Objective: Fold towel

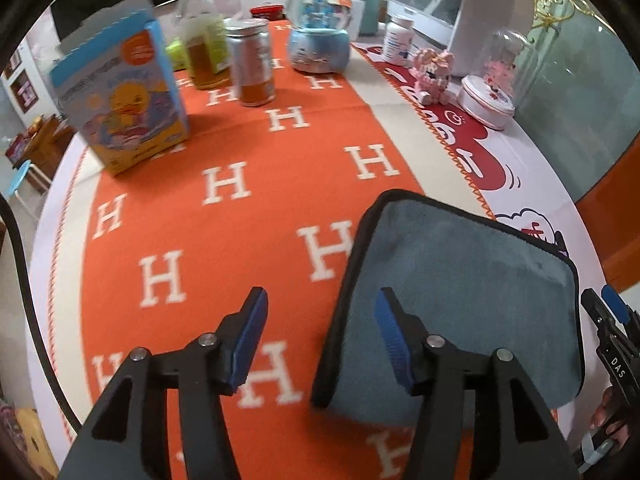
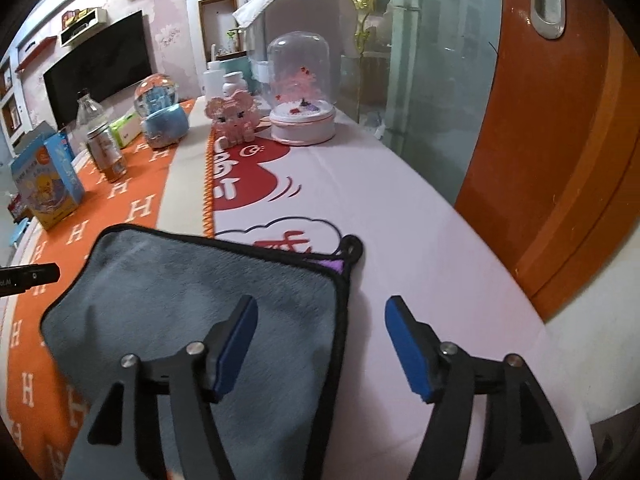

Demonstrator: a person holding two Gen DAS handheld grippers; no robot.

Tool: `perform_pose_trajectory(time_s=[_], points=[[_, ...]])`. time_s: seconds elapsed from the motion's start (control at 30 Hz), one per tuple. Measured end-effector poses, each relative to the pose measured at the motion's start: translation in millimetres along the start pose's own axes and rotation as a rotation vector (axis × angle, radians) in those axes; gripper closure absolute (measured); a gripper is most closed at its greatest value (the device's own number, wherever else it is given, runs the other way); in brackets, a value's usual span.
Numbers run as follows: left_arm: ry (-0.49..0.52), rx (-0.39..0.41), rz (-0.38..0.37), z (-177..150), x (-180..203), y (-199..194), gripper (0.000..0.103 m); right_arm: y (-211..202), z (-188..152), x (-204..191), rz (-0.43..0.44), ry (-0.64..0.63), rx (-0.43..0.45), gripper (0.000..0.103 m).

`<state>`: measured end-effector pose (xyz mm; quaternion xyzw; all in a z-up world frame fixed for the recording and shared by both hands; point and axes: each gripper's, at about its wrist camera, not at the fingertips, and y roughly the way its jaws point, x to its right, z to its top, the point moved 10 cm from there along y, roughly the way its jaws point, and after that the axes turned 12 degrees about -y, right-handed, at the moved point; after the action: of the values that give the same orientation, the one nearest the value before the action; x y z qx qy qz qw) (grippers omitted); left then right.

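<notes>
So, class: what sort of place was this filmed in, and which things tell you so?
Most likely a home living or dining room. A wall-mounted TV hangs behind a table with an orange cloth, crowded with keepsakes such as a snow globe and a glass dome.

The left gripper (image 1: 320, 328), black w/ blue-padded fingers (image 1: 250, 334), hangs wide apart over the table: one finger above the orange H-patterned cloth (image 1: 224, 152), the other above the grey plush towel w/ black trim (image 1: 472, 292), neither visibly touching it. The towel lies folded, straddling the orange cloth and the white-and-red printed cloth (image 1: 520, 168). At the far right edge the right gripper's blue tip (image 1: 614, 304) sits just beside the towel's corner; its state can't be told here.
</notes>
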<state>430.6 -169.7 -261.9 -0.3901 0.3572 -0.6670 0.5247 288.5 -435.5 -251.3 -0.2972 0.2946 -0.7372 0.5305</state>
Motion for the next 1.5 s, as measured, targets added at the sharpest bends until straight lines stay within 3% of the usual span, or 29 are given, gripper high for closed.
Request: perform_pose_trajectory(time_s=[0.1,0.73,1.13,1.3,1.5], points=[[-0.021,0.017,0.007,-9.6,-15.2,-19.1,0.036,-9.0,-5.3,-7.1,0.019,-0.004,-0.006,0.033],[-0.067,0.078,-0.014,-128.0,-111.0,-145.7,0.013,-114.7,-76.3,-79.4,0.135,0.063,-0.023,0.005],[-0.092,0.096,-0.005,-200.8,-162.3,-206.4,0.012,-184.2,-125.1,-138.1,0.194,0.024,-0.014,0.001],[-0.099,0.099,-0.017,-218.7,-169.1,-222.3,0.001,-205.0,-135.4,-158.8,0.232,-0.007,-0.025,0.001],[-0.083,0.065,0.014,-239.8,-171.5,-227.8,0.001,-223.4,-140.5,-181.4,0.274,-0.077,-0.040,0.001]])
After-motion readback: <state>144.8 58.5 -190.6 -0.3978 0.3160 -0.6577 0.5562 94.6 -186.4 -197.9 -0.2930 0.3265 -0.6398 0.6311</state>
